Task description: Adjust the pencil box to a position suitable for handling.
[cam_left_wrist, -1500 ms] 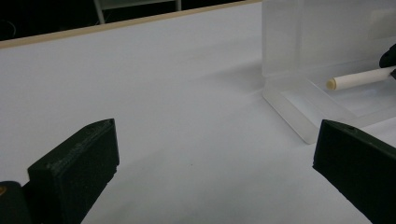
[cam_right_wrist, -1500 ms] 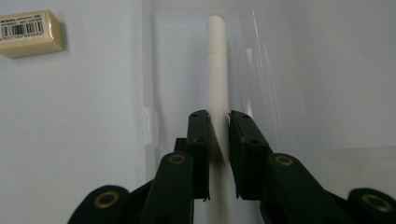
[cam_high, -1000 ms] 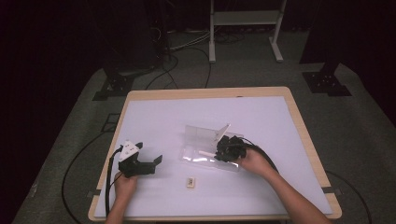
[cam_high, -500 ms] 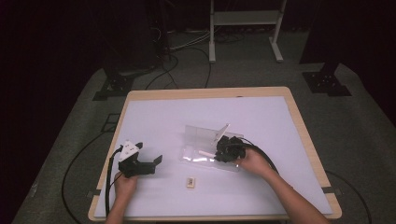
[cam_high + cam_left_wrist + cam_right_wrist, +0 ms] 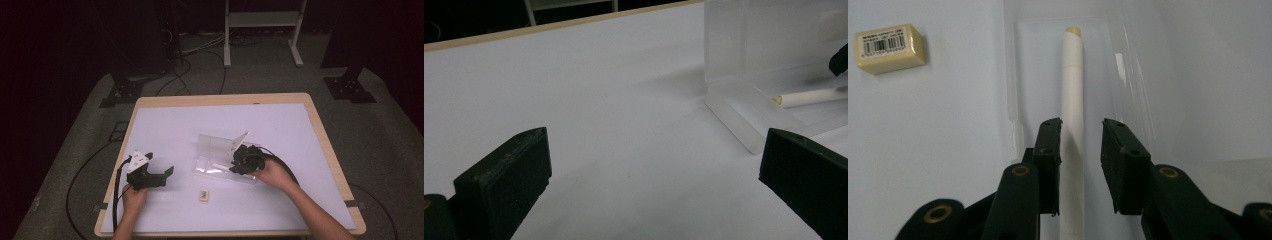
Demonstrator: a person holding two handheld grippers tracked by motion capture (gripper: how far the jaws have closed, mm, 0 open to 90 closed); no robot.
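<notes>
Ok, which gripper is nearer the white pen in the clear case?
The right. The right gripper is over the clear case, its jaws, just opened, straddling the white pen. The left gripper rests open on the table, well off to the case's left.

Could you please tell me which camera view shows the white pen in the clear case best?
The right gripper view: the white pen runs lengthwise between its open jaws. The left gripper view shows its tip end in the clear case; the high view shows a small pale streak.

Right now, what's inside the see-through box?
Inside the clear box lies one long white pen, its tan tip pointing away from the right gripper. The gripper's jaws straddle it, so the pen's near end is covered.
</notes>
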